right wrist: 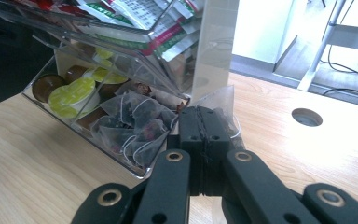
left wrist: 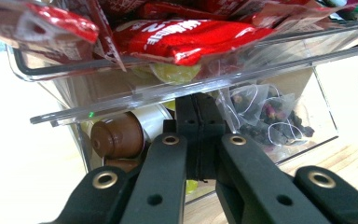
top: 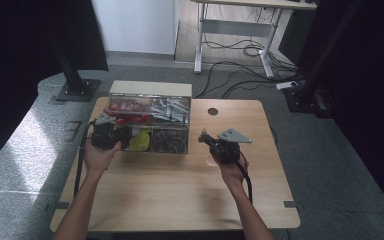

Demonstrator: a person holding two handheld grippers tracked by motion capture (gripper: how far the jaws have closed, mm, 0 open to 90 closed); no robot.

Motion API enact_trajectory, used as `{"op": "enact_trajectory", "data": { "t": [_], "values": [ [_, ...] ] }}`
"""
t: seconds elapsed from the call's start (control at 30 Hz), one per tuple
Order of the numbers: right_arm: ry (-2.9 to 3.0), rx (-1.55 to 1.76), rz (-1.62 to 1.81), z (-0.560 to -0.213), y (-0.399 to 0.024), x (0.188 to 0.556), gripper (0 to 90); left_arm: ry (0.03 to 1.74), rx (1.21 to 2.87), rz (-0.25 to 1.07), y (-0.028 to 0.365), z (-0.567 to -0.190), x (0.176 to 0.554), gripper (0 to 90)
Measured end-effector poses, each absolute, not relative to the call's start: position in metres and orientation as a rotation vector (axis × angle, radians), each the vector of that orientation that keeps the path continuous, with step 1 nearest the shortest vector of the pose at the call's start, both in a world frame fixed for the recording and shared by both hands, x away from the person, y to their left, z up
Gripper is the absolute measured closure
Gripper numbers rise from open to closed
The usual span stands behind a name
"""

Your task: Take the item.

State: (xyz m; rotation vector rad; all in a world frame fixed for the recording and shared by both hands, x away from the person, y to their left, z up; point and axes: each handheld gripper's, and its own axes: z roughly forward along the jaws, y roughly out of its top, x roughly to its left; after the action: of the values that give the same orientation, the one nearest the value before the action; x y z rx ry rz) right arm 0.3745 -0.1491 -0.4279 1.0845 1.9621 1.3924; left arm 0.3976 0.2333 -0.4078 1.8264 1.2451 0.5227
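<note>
Left: the left gripper point(top: 116, 137) stands at the front left corner of the clear organiser point(top: 150, 96) on the table point(top: 180, 200); in the left gripper view its jaws are pressed fully together with nothing visible between them, and their tips point(left wrist: 199, 105) sit against the transparent front wall point(left wrist: 121, 100), below the red sachets point(left wrist: 186, 39) and beside the brown coffee capsules point(left wrist: 116, 137); this reads as a steadying hold on the box, though whether the tips actually touch the wall cannot be told. Centre: the lower right compartment holds the pile of pyramid tea bags point(right wrist: 130, 121), next to the yellow-lidded capsules point(right wrist: 72, 93). Right: the right gripper point(top: 204, 134) hangs just beside the organiser's right wall point(right wrist: 214, 46), over bare tabletop; its jaws are closed tight, and one tea bag point(right wrist: 221, 100) stands at their tips, apparently pinched by a corner and clear of the compartment. Step in hand, as judged: a single tea bag has been drawn out and is being carried away from the box. Next move: a level carry to a set-down place on the open table, keeping the pinch firm on the thin mesh, then parting the jaws only once the bag rests on a surface
</note>
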Motion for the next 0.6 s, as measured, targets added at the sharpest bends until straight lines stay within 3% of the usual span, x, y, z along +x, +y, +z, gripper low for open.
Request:
{"op": "enact_trajectory", "data": {
  "t": [0.6],
  "values": [
    [1.928,1.142,1.37,-0.434,-0.174,0.375,88.8,1.246,1.829,0.526,0.232,-0.408,0.398,90.0]
  ]
}}
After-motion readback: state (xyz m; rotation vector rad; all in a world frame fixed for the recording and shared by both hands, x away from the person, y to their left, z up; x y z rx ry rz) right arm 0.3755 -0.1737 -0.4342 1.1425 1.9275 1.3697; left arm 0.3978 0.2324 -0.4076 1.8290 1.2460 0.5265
